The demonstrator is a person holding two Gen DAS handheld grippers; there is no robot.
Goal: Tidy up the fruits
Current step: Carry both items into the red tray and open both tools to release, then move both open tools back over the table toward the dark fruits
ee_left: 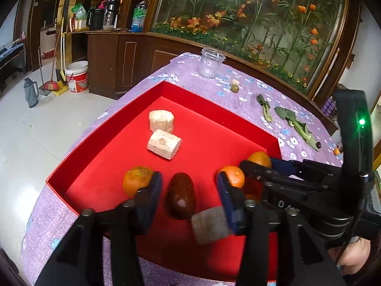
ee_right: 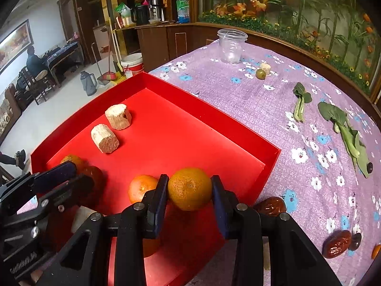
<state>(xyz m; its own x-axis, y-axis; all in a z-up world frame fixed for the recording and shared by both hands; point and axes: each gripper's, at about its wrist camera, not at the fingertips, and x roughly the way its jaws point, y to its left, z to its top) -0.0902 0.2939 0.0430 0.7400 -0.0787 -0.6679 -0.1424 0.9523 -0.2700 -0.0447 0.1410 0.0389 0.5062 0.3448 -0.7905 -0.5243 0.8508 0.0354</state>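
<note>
Covering the table is a purple cloth (ee_right: 238, 100) printed with white and blue flowers, and behind it a wooden-framed glass case of orange flowers (ee_left: 273, 19) is curving round the room, while a white bucket (ee_left: 77, 76) is standing on the pale tiled floor. A red tray (ee_right: 271, 153) is lying on the cloth, holding two pale cut stalk pieces (ee_right: 112, 128). The right gripper (ee_right: 189, 190) is clamping a dimpled, glossy orange (ee_right: 189, 188) over the tray's near corner. The left gripper (ee_left: 189, 190) is standing open around a dark brown avocado (ee_left: 181, 195) resting on the tray floor, pads not touching it.
</note>
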